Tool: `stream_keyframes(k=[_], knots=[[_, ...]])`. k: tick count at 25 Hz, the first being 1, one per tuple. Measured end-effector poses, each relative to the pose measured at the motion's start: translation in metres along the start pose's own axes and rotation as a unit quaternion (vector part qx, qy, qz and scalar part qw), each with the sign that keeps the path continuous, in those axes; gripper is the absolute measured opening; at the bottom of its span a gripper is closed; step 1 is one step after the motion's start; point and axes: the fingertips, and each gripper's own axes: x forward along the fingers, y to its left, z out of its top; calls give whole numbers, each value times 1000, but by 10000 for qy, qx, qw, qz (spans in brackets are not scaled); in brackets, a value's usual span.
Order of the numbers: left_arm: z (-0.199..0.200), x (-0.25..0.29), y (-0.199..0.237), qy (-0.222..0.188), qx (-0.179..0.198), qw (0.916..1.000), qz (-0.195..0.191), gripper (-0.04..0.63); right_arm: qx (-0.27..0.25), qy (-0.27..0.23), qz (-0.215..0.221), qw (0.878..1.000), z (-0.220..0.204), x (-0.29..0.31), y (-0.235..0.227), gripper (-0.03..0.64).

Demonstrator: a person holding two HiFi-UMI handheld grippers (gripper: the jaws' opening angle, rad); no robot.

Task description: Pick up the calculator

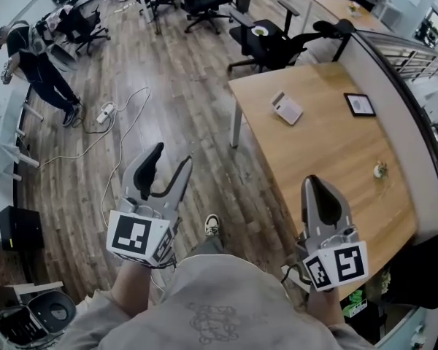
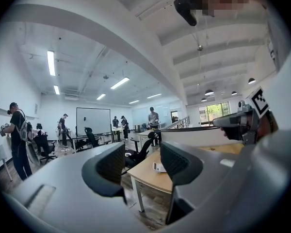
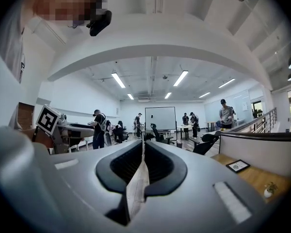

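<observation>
The calculator (image 1: 286,108), a small white slab, lies on the wooden table (image 1: 328,159) near its far left corner. My left gripper (image 1: 171,157) hangs over the floor left of the table, jaws open and empty. In the left gripper view the left gripper (image 2: 142,159) points level at the table (image 2: 145,173), and the calculator (image 2: 158,167) shows far off in the gap between the jaws. My right gripper (image 1: 315,183) hovers over the table's near edge with jaws shut and nothing between them. The right gripper (image 3: 143,147) has the calculator out of its own view.
A black picture frame (image 1: 360,104) and a small pale ornament (image 1: 380,170) sit on the table. A partition wall (image 1: 405,115) runs along its right side. Office chairs (image 1: 277,46) stand beyond it. A cable and power strip (image 1: 104,111) lie on the floor near a person (image 1: 36,64).
</observation>
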Motion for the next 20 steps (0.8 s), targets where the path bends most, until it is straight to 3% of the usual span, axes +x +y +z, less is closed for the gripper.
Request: stream_keyframes(k=[12,20], knots=[[-8,78,80,190,-67,9985,-501,227,98,306,-296,9990,-1,108,2,23],[-15,130,101,85,-112,9952,-965,227,98,539,-542,9970,-15,144,-3,20]])
